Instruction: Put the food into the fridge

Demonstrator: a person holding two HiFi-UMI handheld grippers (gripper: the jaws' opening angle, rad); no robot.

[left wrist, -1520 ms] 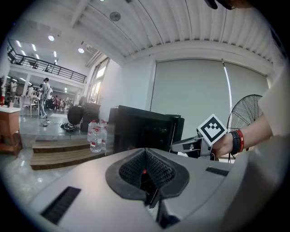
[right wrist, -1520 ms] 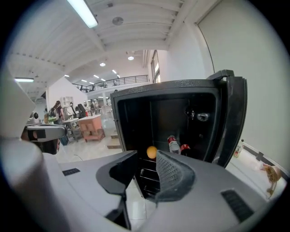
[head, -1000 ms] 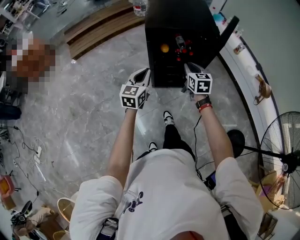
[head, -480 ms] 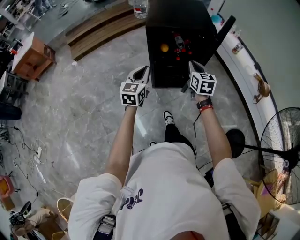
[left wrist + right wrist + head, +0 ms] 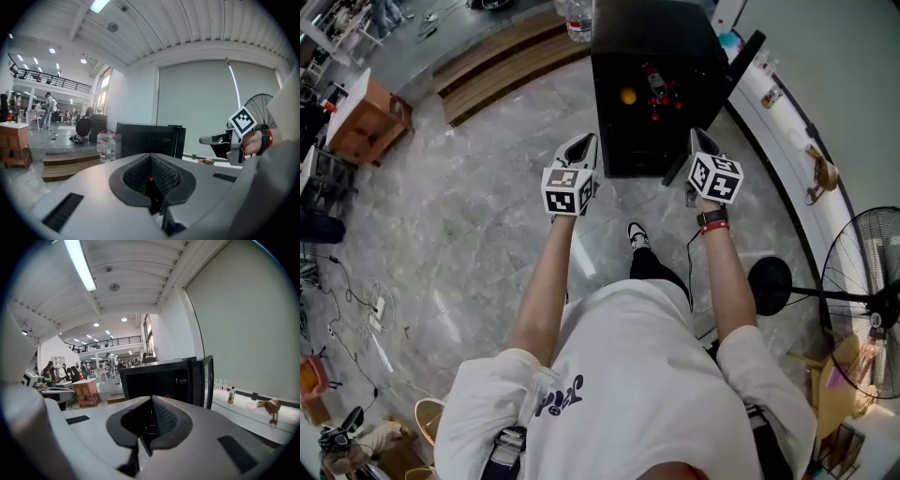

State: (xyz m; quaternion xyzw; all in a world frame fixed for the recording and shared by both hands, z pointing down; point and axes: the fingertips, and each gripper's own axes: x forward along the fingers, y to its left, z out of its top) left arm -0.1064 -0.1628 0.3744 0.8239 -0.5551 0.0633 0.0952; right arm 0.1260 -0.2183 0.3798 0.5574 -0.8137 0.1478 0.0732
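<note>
- Food is sitting inside the fridge [image 5: 652, 37]. An orange fruit [image 5: 628, 96] is lying toward the left wall of the compartment. Red items [image 5: 664, 101] are lying beside it toward the right, too small to identify.
- Fridge, black, is standing on the grey marble floor [image 5: 487, 206], its door [image 5: 742, 58] hanging open on the right.
- Right gripper [image 5: 698, 138] is hovering just before the fridge's right front corner. Its jaws have just been closing and are now meeting, with nothing between them.
- Left gripper [image 5: 584, 142] is hovering off the left front corner, jaws pressing together, gripping nothing.
- Water bottles [image 5: 105, 146] are standing just beside the fridge.
</note>
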